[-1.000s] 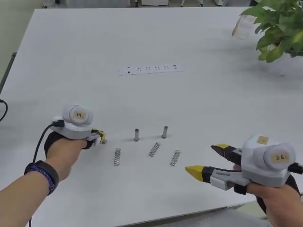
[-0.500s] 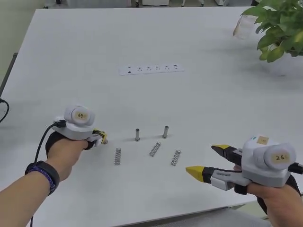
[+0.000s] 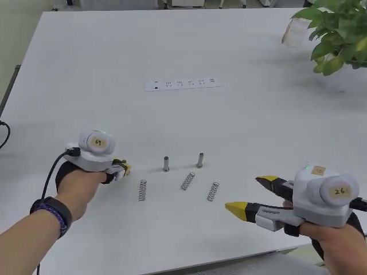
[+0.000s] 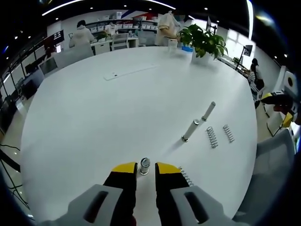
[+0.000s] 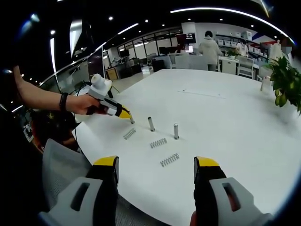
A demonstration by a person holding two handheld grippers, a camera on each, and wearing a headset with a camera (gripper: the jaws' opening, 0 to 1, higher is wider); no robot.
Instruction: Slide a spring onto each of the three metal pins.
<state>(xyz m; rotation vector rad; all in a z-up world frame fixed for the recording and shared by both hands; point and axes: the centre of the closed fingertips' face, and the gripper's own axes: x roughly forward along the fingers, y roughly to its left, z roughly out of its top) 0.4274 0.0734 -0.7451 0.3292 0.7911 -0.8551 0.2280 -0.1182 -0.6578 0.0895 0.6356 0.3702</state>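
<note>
- Left tool [image 4: 145,168]: jaws set a narrow gap apart, yellow tips low over the worktop [image 3: 183,51]. Whether they press on anything cannot be told.
- First pin [image 4: 145,165]: upright, in the gap at the left tool's tips. In the head view it is almost wholly hidden behind those tips [image 3: 123,169].
- Second pin [image 3: 166,164] and third pin [image 3: 200,160]: upright, bare, standing apart in a row to the right of the first.
- Left spring [image 3: 142,189]: laid flat in front of the pin row; in the left gripper view its near end is cut off by the right-hand jaw.
- Middle spring [image 3: 187,180] and right spring [image 3: 213,191]: laid flat, slanted, in front of the second and third pins, touching neither.
- Right tool [image 3: 250,193]: jaws spread wide, nothing held; kept above the worktop's near edge, well apart from the springs.
- Power strip [image 3: 183,84]: flat, white, set into the middle of the worktop; its sockets are too small to be made out.
- Potted plant [image 3: 338,28]: at the far right corner, cut off by the frame edge.
</note>
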